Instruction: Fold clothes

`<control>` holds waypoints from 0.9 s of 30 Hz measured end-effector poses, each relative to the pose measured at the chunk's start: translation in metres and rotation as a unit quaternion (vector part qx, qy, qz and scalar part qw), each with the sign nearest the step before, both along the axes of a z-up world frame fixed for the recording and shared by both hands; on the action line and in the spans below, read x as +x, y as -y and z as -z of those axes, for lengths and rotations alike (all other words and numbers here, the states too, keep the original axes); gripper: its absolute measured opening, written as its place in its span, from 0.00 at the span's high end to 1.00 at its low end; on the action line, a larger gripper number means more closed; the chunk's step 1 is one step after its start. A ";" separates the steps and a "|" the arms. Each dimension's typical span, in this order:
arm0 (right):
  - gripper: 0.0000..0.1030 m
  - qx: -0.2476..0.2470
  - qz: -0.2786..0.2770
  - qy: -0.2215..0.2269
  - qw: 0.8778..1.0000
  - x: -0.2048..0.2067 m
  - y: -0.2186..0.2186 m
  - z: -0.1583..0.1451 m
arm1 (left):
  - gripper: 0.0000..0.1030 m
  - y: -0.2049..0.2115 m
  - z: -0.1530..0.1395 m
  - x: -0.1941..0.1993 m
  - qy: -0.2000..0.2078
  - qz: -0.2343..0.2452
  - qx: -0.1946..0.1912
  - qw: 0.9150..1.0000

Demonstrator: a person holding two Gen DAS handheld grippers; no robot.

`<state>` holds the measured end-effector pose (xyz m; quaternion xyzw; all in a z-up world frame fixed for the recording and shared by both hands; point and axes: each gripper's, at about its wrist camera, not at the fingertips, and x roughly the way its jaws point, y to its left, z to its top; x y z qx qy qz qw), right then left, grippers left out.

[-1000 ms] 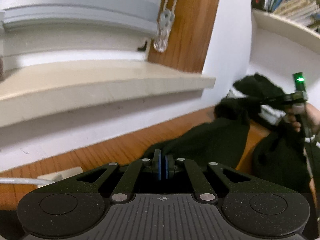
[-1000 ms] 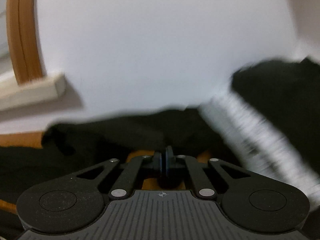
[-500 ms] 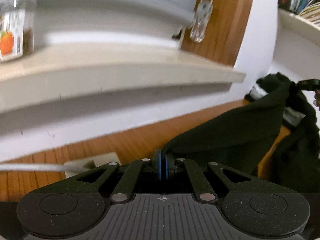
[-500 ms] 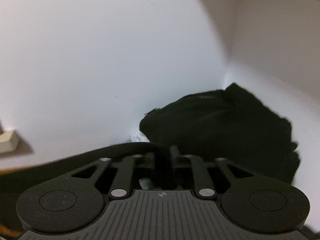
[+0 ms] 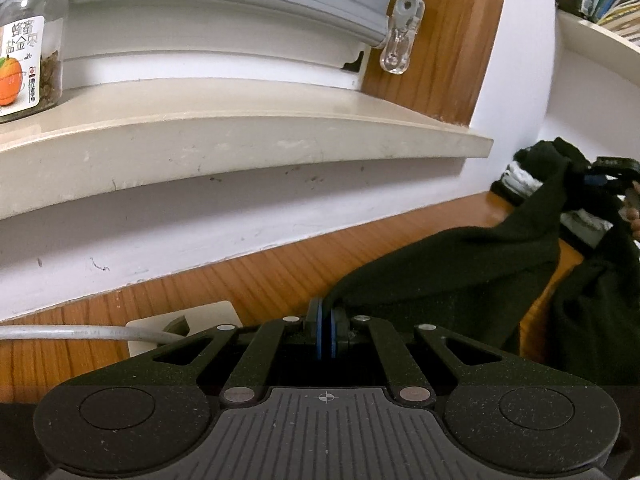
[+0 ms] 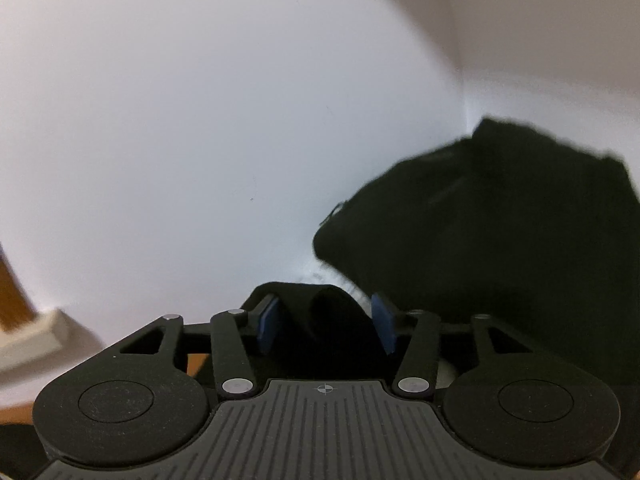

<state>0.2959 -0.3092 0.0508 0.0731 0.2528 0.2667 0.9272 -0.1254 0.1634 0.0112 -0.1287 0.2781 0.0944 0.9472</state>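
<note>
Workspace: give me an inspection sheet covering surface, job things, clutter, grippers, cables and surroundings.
Surface: wooden tabletop, partly covered by cloth.
Job's things: black garment stretched between both grippers; a second dark pile against the wall.
Clutter: beige outlet plate on the table; labelled glass jar on the windowsill.
Grippers: left gripper, jaws shut on a garment edge; right gripper, jaws open with a fold of cloth between them.
Cables: grey cable running to the outlet plate.
Surroundings: white wall, blind cord pull, bookshelf.
</note>
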 end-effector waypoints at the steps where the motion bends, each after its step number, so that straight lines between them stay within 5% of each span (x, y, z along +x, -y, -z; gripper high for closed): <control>1: 0.51 0.014 -0.003 -0.009 1.000 0.000 0.005 0.001 | 0.96 0.000 0.000 0.000 0.000 0.000 0.001 1.000; 5: 0.76 0.056 -0.024 -0.033 0.998 -0.007 0.020 0.011 | 0.96 0.002 0.000 0.000 -0.001 0.000 0.004 1.000; 13: 0.73 0.069 -0.043 -0.065 0.995 -0.025 0.010 0.036 | 0.96 0.003 0.000 0.001 -0.003 0.000 0.006 1.000; 21: 0.66 0.003 -0.039 -0.069 0.997 -0.001 -0.032 0.044 | 0.96 0.003 0.000 0.001 -0.004 0.000 0.006 1.000; 22: 0.66 0.009 -0.036 -0.056 0.998 0.000 -0.033 0.043 | 0.96 0.003 0.000 0.001 -0.004 0.000 0.006 1.000; 25: 0.66 0.051 -0.035 0.075 0.995 -0.019 -0.025 0.033 | 0.96 0.003 0.000 0.001 -0.004 0.001 0.007 1.000; 27: 0.66 0.022 -0.029 0.109 0.993 -0.025 -0.028 0.034 | 0.96 0.003 0.000 0.001 -0.004 0.001 0.007 1.000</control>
